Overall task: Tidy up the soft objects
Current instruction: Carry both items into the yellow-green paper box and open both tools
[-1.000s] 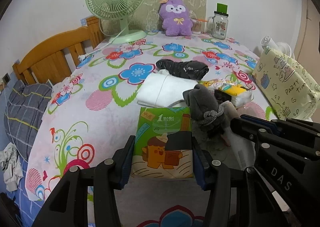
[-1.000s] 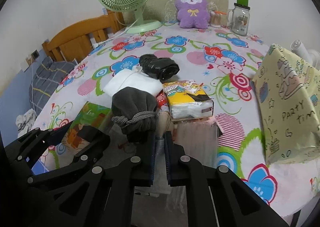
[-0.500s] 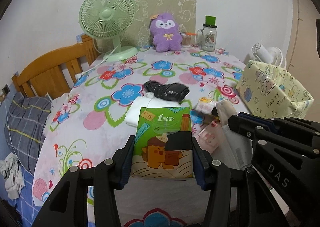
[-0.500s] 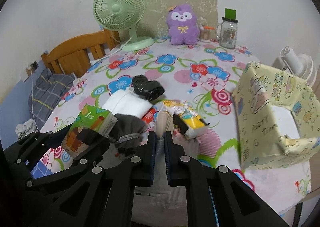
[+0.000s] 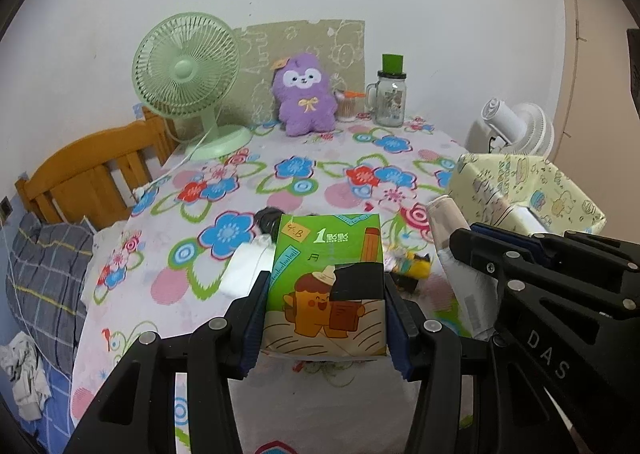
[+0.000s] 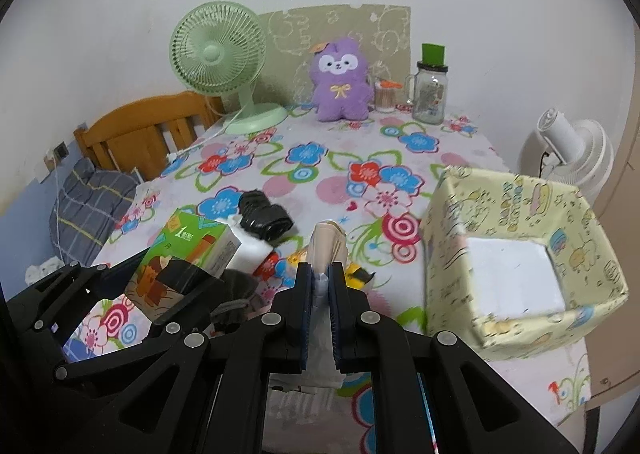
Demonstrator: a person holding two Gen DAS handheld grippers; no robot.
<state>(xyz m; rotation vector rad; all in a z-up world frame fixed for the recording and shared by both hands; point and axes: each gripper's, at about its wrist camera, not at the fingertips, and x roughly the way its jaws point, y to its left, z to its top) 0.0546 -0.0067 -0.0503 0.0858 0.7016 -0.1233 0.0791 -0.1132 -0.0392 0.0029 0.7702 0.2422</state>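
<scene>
My left gripper [image 5: 325, 314] is shut on a green tissue pack [image 5: 326, 286] and holds it above the table; it also shows in the right wrist view [image 6: 188, 254]. My right gripper [image 6: 319, 286] is shut on a flat beige-and-white soft pack [image 6: 326, 244], lifted above the table; it shows in the left wrist view [image 5: 452, 238]. A yellow patterned box [image 6: 512, 254], open on top, stands to the right. On the table lie a black roll [image 6: 264, 216], a white folded cloth [image 6: 252, 250], a grey drawstring pouch [image 6: 236, 294] and a yellow tissue pack [image 5: 412, 264].
A green fan [image 6: 224, 62], a purple plush [image 6: 340, 82] and a glass jar [image 6: 430, 94] stand at the back of the flowered tablecloth [image 6: 360, 158]. A wooden bed frame [image 5: 92, 178] and bedding are on the left. A white fan [image 6: 572, 150] stands behind the box.
Both grippers have risen and pulled back with their packs. The grey pouch is no longer beside the right gripper's pack and lies lower on the table. The yellow box's open top has come into view.
</scene>
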